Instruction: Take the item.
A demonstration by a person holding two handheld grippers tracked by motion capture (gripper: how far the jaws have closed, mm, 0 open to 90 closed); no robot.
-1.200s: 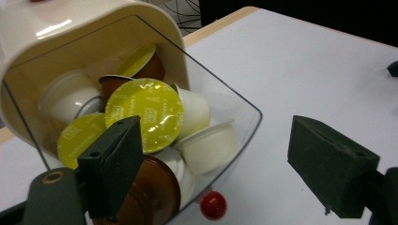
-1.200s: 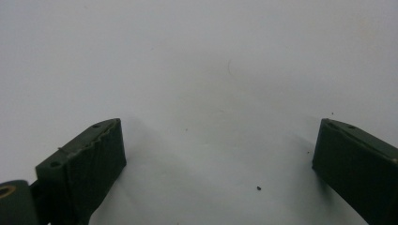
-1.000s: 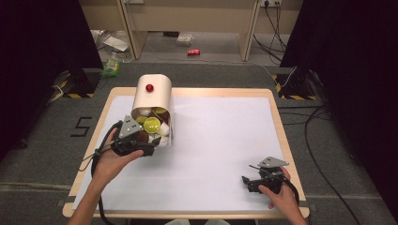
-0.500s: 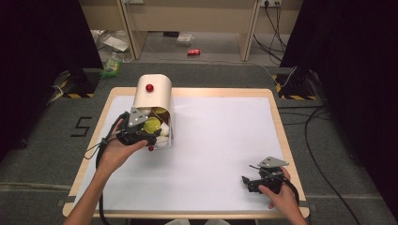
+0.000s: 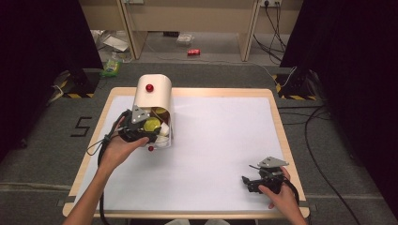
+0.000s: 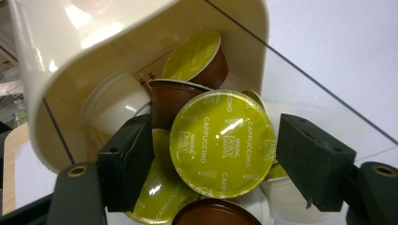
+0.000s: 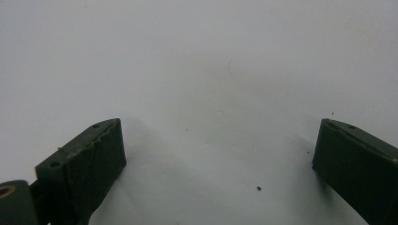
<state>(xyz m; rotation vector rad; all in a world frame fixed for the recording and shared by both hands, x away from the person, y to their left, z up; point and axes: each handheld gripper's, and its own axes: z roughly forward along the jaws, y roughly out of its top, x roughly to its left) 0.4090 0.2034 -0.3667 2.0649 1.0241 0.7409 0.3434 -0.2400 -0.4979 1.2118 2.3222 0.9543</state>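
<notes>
A cream, arch-shaped container (image 5: 152, 93) with a red knob (image 5: 149, 87) lies on the white table, its open end full of coffee capsules. In the left gripper view a capsule with a green Cappuccino lid (image 6: 223, 143) faces me in the mouth of the cream container (image 6: 56, 70). My left gripper (image 6: 216, 154) has its jaws on either side of that capsule. They have just been closing, and a narrow gap still shows beside the lid. In the high view the left gripper (image 5: 149, 131) sits at the container's mouth. My right gripper (image 5: 246, 180) rests open near the front right, and nothing lies between the right gripper's (image 7: 219, 150) jaws.
Several brown and white capsules (image 6: 185, 93) crowd around the green-lidded one. A clear panel (image 6: 324, 101) slants off the container's mouth. A small red ball (image 5: 150, 148) lies just in front of it. The wooden table edge (image 5: 277, 126) frames the white mat.
My left hand has pushed the gripper forward into the container's mouth. The right hand has kept still.
</notes>
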